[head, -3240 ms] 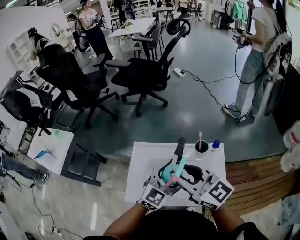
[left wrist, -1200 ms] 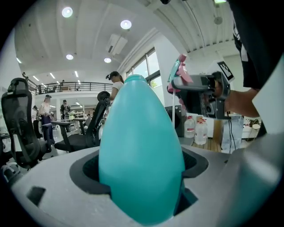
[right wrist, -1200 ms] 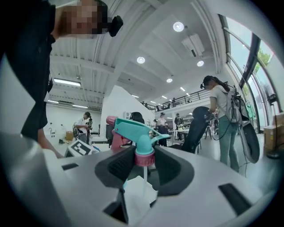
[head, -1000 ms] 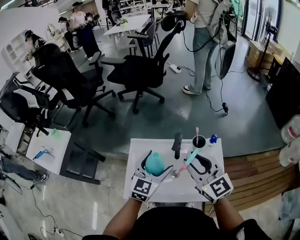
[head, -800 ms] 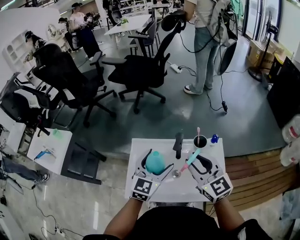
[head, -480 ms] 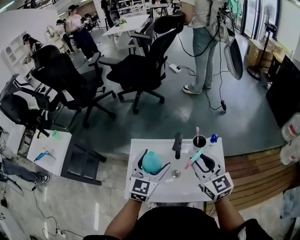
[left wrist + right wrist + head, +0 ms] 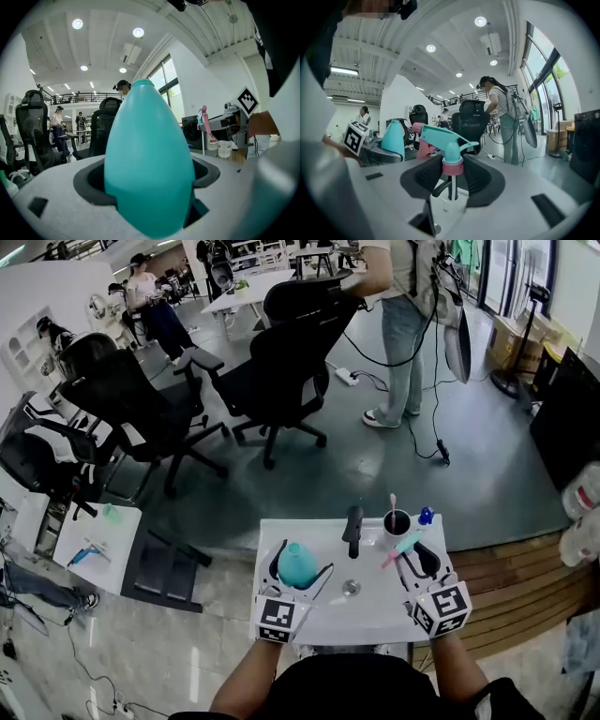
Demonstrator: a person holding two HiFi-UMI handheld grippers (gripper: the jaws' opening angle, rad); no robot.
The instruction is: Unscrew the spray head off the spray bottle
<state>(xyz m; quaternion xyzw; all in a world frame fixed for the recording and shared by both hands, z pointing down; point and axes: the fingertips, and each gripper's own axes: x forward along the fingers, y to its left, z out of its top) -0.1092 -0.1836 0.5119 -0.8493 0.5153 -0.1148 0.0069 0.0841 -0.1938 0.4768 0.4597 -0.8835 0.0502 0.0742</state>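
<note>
The left gripper point(image 7: 298, 574) has its fingers point(image 7: 89, 183) squeezing the teal spray bottle point(image 7: 149, 154), which stands with its bare neck up. The right gripper point(image 7: 413, 557) has its fingers point(image 7: 423, 177) pinching the pink ring of the spray head point(image 7: 446, 139) (a thin tube hangs down under it). Bottle and head are well apart, over the near half of the small white bench point(image 7: 375, 613). Between them lies a small round shiny thing point(image 7: 351, 589). At the far edge stand a black cup point(image 7: 397, 522) with a pink toothbrush and a black handle point(image 7: 353, 526). Past the bench is open floor, then black chairs point(image 7: 281, 371).
</note>
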